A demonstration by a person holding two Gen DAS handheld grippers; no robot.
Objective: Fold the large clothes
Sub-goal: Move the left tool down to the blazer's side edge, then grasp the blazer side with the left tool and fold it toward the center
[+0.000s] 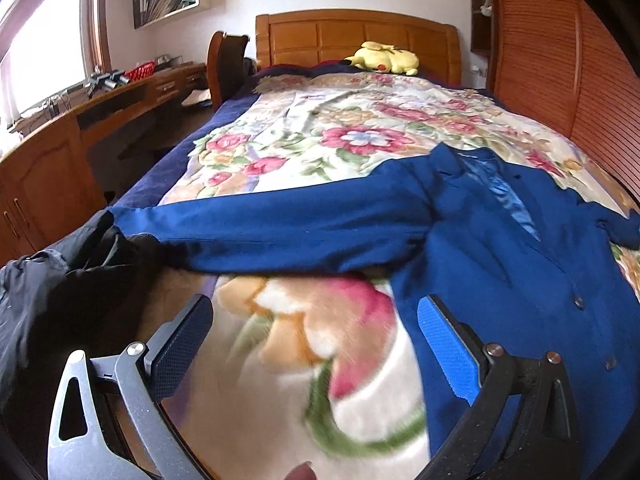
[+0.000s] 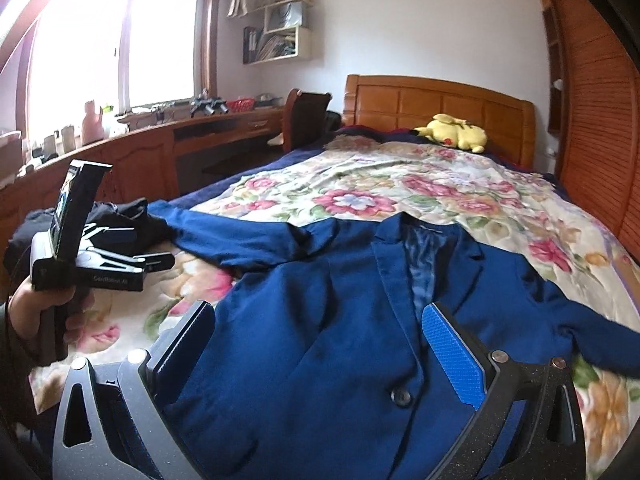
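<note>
A dark blue blazer [image 2: 320, 320] lies face up on the floral blanket [image 2: 400, 192], collar toward the headboard, with its left sleeve [image 1: 260, 232] stretched out to the bed's left side. My right gripper [image 2: 320, 316] hovers open over the blazer's front, near its button [image 2: 401, 396]. My left gripper [image 1: 316, 308] is open above bare blanket, just left of the blazer's edge and below the sleeve. In the right wrist view the left gripper [image 2: 160, 260] is held in a hand at the left, beside the sleeve's cuff.
Black clothing [image 1: 60, 280] is piled at the bed's left edge by the sleeve cuff. A yellow plush toy [image 1: 384, 58] lies by the wooden headboard [image 1: 356, 36]. A wooden desk [image 1: 120, 100] runs along the left wall; a slatted wardrobe [image 1: 560, 72] stands right.
</note>
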